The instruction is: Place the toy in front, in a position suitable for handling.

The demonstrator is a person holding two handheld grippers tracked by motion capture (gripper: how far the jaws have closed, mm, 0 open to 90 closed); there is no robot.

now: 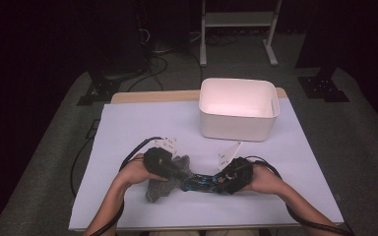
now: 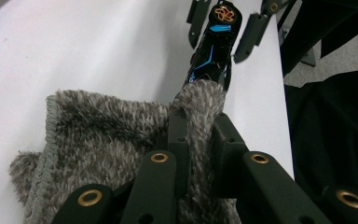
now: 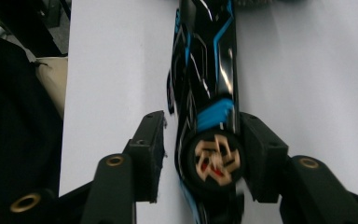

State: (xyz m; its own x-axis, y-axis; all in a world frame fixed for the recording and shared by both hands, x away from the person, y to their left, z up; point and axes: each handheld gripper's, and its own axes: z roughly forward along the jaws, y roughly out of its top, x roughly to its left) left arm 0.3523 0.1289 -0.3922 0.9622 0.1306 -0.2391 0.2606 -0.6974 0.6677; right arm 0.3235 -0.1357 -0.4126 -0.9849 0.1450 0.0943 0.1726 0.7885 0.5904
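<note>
Left gripper (image 1: 173,173): in my left hand (image 1: 140,169), at about 7 o'clock from the table's middle; jaws drawn narrow and pinched on a fold of the grey towel (image 2: 107,140), as my left gripper view shows.
Right gripper (image 1: 215,180): in my right hand (image 1: 265,180), at about 5 o'clock from the table's middle; one pad lies against the bottle's side, the other stands a little off it, so I have no firm clamp.
Bottle (image 1: 200,183): a black bottle with blue streaks and a gold emblem on its cap (image 3: 214,158); it lies level between my two grippers, cap end toward the right one, far end tucked into the towel.
Towel spread: the loose part lies flat on the white table cover (image 1: 142,123), its hemmed edge at 9 o'clock in my left gripper view.
Near edge: the cover's front edge runs just below my forearms at 6 o'clock, with little room there.
Right edge: in my left gripper view the bottle lies near the table's edge, with dark floor beyond.
White bin (image 1: 238,109): at 1 o'clock from my hands, well apart, near the far edge.
Open room: bare cover from 9 to 12 o'clock, wide between my hands and the bin.
</note>
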